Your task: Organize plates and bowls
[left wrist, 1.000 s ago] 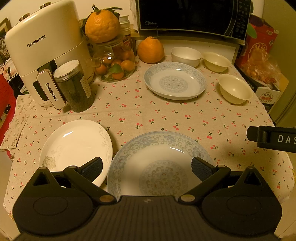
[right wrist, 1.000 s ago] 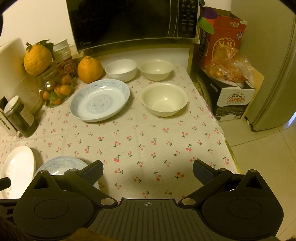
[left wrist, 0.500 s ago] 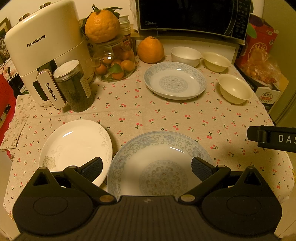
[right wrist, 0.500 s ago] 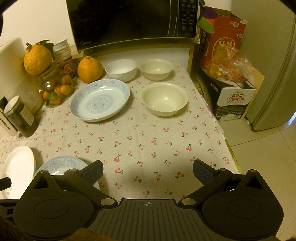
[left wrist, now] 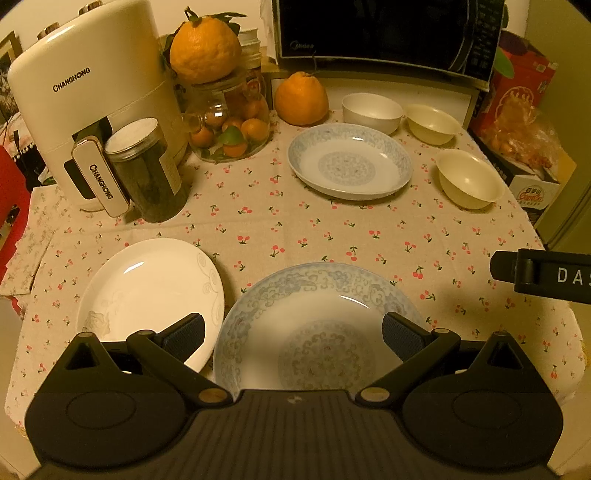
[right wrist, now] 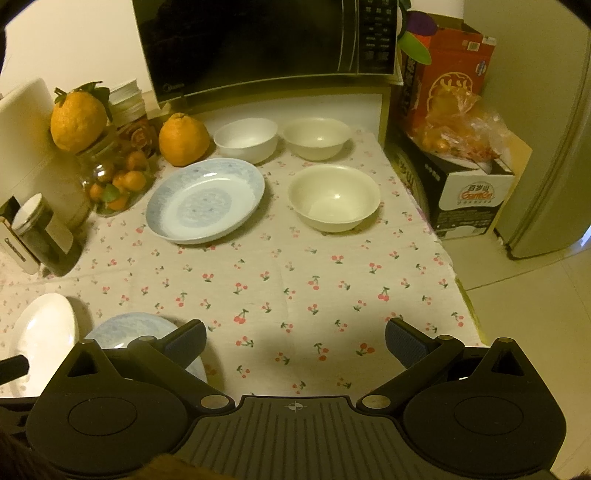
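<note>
My left gripper (left wrist: 293, 338) is open and empty, hovering over a blue-patterned plate (left wrist: 314, 328) at the table's front edge. A white plate (left wrist: 147, 291) lies just left of it. A second blue-patterned plate (left wrist: 349, 162) lies farther back. Behind it stand a white bowl (left wrist: 371, 110) and a cream bowl (left wrist: 432, 122); a larger cream bowl (left wrist: 467, 181) sits at the right. My right gripper (right wrist: 295, 343) is open and empty above bare tablecloth at the front right. From it I see the far blue plate (right wrist: 207, 199) and the larger cream bowl (right wrist: 334, 197).
A white Changhong appliance (left wrist: 88, 96), a dark jar (left wrist: 147, 170) and a glass jar of oranges (left wrist: 227, 122) stand at the back left. A microwave (left wrist: 384, 33) is at the back. Boxes (right wrist: 461, 184) stand beyond the table's right edge.
</note>
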`<state>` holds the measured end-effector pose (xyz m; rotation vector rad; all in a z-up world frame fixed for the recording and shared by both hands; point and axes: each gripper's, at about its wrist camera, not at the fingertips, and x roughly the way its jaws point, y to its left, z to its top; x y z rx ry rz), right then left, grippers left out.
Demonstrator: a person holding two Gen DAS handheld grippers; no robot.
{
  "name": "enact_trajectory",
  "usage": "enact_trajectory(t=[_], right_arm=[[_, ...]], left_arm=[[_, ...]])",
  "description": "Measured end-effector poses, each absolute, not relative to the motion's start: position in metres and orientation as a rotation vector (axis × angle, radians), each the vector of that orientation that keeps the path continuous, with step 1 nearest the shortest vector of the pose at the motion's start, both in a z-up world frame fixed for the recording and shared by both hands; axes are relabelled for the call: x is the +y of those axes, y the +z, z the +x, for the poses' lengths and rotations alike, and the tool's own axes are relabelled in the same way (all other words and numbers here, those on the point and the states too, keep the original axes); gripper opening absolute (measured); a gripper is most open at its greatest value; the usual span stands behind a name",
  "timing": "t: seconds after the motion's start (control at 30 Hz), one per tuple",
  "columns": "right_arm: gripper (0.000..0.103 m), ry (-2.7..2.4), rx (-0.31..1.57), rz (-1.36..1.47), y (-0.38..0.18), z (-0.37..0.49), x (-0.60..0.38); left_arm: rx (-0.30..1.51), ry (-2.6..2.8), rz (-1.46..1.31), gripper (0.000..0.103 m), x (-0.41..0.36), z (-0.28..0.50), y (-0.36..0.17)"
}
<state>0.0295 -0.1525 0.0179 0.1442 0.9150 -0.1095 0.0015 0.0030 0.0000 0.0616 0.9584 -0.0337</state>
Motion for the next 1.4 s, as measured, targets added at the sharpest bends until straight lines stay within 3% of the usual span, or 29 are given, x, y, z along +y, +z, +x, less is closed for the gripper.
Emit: enact_trajectory(t=[0.9,1.2,1.4], right_arm=[[0.103,0.016,1.027,0.369,0.013,0.111,-0.170],[0.103,0.086,1.022,0.608,-0.019,0.149,-0.196],[0.103,0.135,1.015,0.740,-0.041,0.167,-0.208]], left_arm=[[0.950,-0.018,0.020,0.102,0.030,0.079,0.011],[0.962,0.012,0.039,0.102,0.036,0.124,-0.004],[1.029,-0.016,-0.114,0.102,0.050,0.155,-0.023]])
